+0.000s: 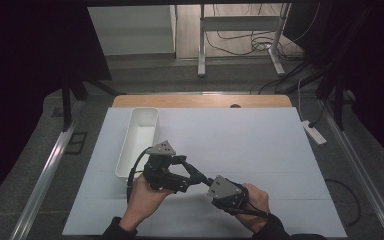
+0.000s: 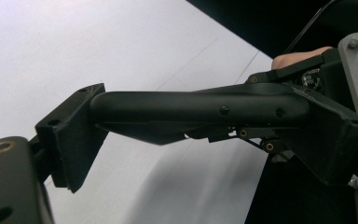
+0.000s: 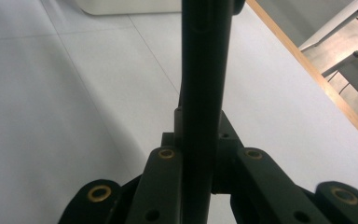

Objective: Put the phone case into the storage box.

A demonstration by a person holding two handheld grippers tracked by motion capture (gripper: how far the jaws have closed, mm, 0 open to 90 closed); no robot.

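My left gripper (image 1: 187, 170), with a grey plate (image 1: 162, 148) on top, is held low over the white sheet (image 1: 260, 150), its jaws spread and pointing right. My right gripper (image 1: 201, 178) points up-left at it from close by. In the right gripper view my right gripper (image 3: 204, 28) looks like a single black bar, jaws together with nothing seen between them. The left gripper view has that bar (image 2: 191, 107) lying across it, its end block (image 2: 70, 140) beside a brass-screwed link (image 2: 2, 154) of the left gripper. A hand (image 2: 298, 57) holds the right gripper's body.
A long, empty white tray (image 1: 139, 140) stands on the sheet just beyond the left gripper, and its base (image 3: 130, 7) appears far off in the right gripper view. The wooden table edge (image 1: 200, 101) runs along the back. On the floor at the right lies a power strip (image 1: 314, 132).
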